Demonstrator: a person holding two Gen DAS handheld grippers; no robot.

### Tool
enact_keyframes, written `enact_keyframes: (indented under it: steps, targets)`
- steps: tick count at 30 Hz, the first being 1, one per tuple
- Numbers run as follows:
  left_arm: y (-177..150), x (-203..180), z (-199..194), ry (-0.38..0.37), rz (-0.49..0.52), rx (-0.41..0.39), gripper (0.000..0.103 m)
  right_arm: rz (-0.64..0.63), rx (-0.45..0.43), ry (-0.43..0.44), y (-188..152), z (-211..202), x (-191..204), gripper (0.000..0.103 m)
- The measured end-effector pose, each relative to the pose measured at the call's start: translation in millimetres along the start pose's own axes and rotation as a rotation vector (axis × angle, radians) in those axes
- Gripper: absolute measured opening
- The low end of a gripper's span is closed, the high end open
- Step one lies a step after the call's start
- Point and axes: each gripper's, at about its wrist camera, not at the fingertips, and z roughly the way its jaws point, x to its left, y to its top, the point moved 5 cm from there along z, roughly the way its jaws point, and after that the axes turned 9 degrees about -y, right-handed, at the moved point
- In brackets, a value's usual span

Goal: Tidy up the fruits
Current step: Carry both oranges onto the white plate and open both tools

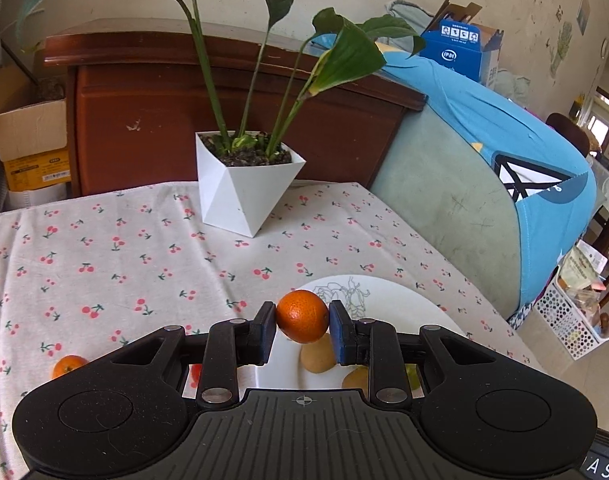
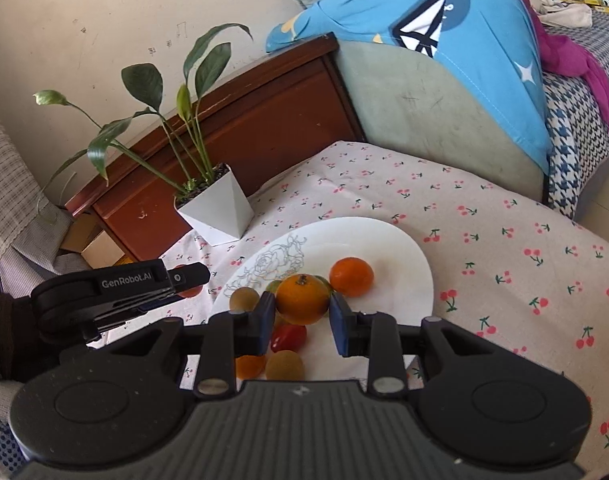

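Orange and finely pitted, a round mandarin (image 1: pixel 302 316) sits pinched between the left gripper (image 1: pixel 302 330)'s dark pads, above the near edge of a smooth white plate (image 1: pixel 404 308) with a rose outline. The right gripper (image 2: pixel 301 320) clamps another orange (image 2: pixel 302 299), stem end up, over that plate. Just beyond its fingertips lies a third orange (image 2: pixel 351 276); beneath them lie a glossy red tomato (image 2: pixel 289 338) and dull yellowish round fruits (image 2: pixel 284 365).
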Motion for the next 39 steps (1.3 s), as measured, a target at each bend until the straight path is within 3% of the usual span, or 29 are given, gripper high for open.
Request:
enact_keyframes:
  steps: [19, 22, 24, 39]
  targets:
    - [-5, -16, 33, -0.047, 0.030, 0.053, 0.027, 0.034, 0.045, -0.024, -8, 12, -4, 0.033]
    - [-3, -18, 30, -0.056, 0.026, 0.049, 0.032, 0.040, 0.040, -0.017, -7, 12, -4, 0.033]
    - [-1, -20, 26, -0.051, 0.025, 0.042, 0.044, 0.042, 0.037, -0.012, -6, 11, -4, 0.033]
    - [14, -9, -23, 0.002, 0.039, 0.038, 0.048, -0.020, 0.031, 0.067, -7, 5, 22, 0.034]
